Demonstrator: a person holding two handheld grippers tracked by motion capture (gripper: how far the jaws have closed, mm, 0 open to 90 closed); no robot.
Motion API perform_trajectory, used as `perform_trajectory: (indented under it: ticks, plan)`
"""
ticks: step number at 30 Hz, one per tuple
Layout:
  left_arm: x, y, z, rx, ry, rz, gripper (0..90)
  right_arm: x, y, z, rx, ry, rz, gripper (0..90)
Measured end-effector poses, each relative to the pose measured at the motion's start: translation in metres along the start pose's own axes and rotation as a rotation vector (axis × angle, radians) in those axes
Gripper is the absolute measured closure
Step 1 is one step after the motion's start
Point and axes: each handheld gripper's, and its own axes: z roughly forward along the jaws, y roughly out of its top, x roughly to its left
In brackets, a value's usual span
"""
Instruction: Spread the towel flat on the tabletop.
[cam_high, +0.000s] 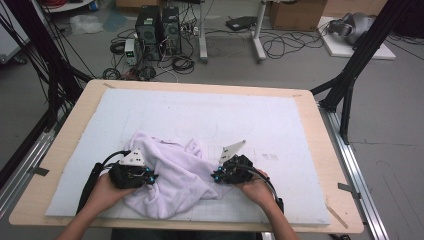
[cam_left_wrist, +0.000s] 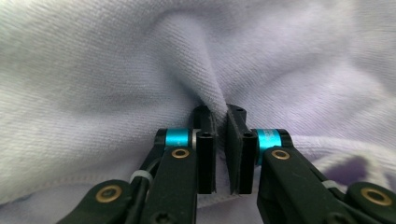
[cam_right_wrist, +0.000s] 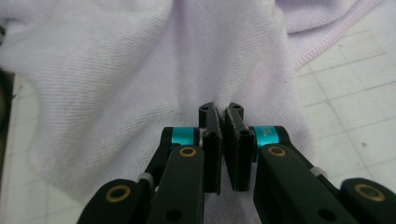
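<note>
On the table: you have one pale lilac towel (cam_high: 172, 177), crumpled in a loose heap on the near half of the white mat (cam_high: 280, 125).
Towel count: one; you can see its stitched hem against the mat's printed grid in the right gripper view (cam_right_wrist: 140, 56).
Towel place: it sits between your two hands, well short of the mat's far edge, its near part close to the mat's front border.
Gripper count: two, one in each of your hands.
Left gripper (cam_high: 148, 178): you have it at the towel's left side; in the left gripper view (cam_left_wrist: 221, 114) its jaws are clenched on a raised fold of towel (cam_left_wrist: 205, 60), the cloth pinched up between the pads.
Right gripper (cam_high: 216, 176): you have it at the towel's right side; in the right gripper view (cam_right_wrist: 221, 112) the jaws are clamped on a ridge of the cloth.
Hands: two; your left hand (cam_high: 107, 192) and right hand (cam_high: 255, 190) come in from the near edge.
Table (cam_high: 65, 150): one wooden top, with one mat covering most of it.
Floor beyond: two dark computer towers (cam_high: 159, 27) stand side by side among loose cables.
</note>
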Motion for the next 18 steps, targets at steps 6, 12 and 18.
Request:
perform_trajectory:
  ticks: [6,12,18]
  plan:
    - [-0.016,-0.004,-0.031,-0.05,-0.019,0.024,84.2,0.024,-0.009,-0.036,-0.066,-0.045,-0.031,86.6]
    - [-0.043,-0.019,-0.052,-0.041,-0.047,0.046,84.2,0.063,-0.025,-0.052,-0.081,-0.008,-0.061,86.4]
    - [-0.045,-0.023,-0.061,-0.035,-0.048,0.042,66.8,0.076,-0.025,-0.062,-0.151,0.059,-0.057,72.5]
